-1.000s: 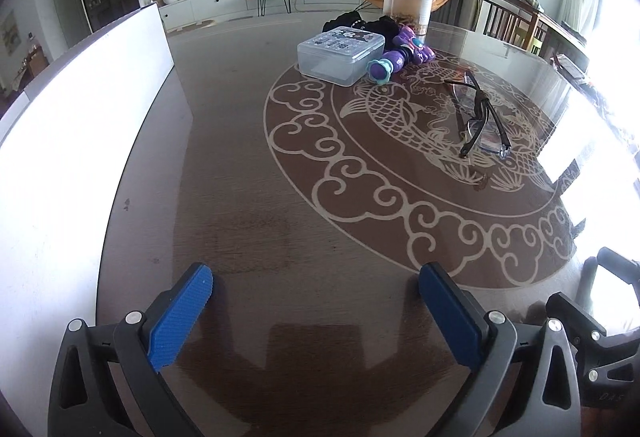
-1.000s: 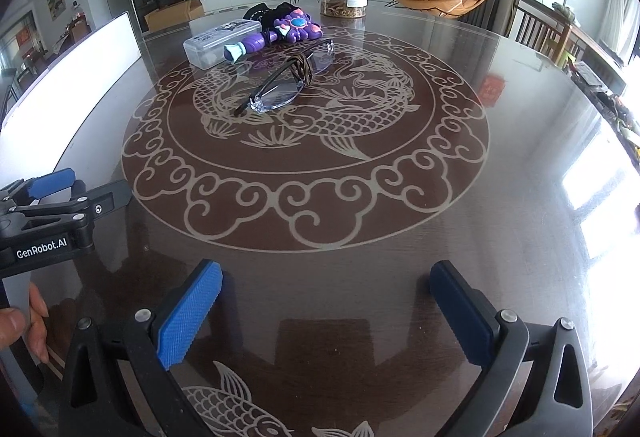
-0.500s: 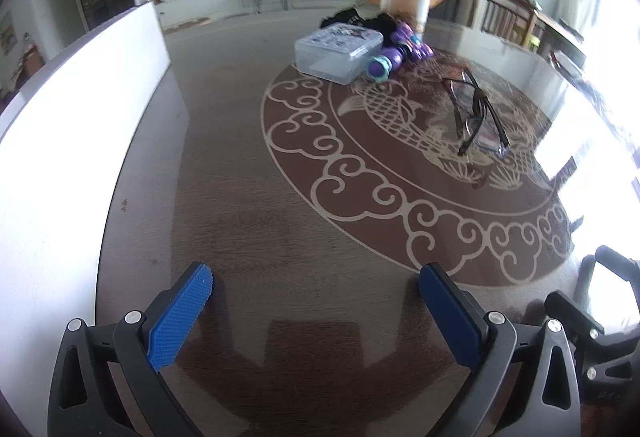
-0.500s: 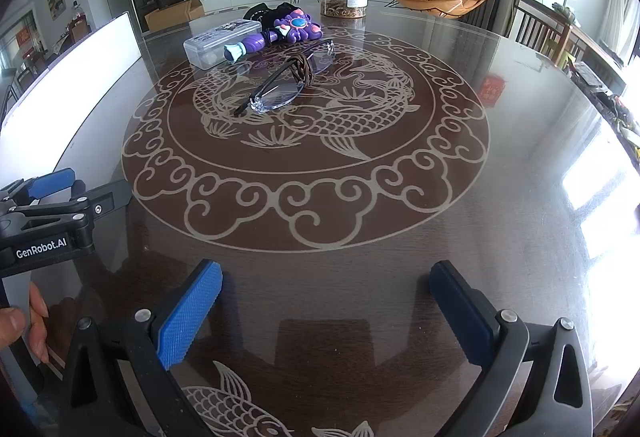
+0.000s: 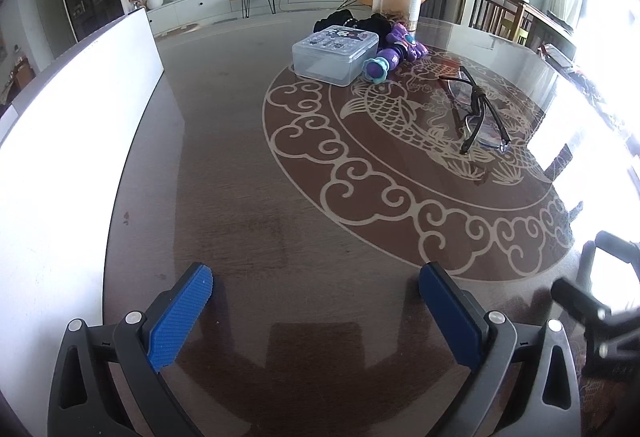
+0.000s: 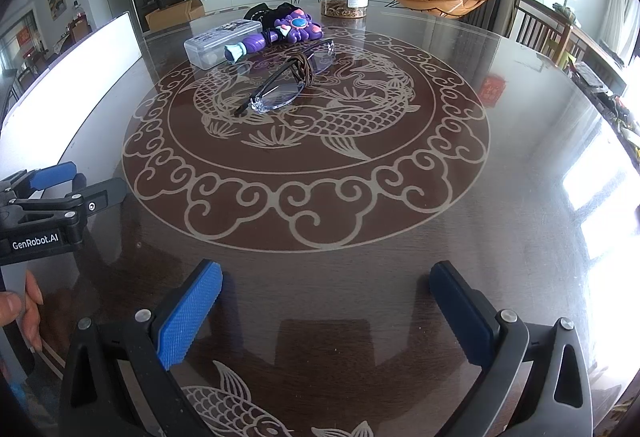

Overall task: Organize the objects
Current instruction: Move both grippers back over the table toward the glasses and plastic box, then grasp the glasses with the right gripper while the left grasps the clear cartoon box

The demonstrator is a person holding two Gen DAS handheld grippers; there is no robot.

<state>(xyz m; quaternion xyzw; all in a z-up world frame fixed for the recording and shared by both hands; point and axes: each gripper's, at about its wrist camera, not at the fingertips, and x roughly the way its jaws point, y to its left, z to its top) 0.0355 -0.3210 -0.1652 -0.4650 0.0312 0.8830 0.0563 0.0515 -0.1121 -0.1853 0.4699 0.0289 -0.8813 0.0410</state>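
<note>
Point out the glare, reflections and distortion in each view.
Left wrist view: window light blows out the right side of the table and the white board; fisheye bends the edges. Right wrist view: glare at far right, glossy top mirrors the room, eyeglasses sharp.

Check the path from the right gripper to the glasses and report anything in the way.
Nothing visible blocks it. Only bare table lies between the open right gripper and the glasses. The clear box and purple toy sit beyond them.
</note>
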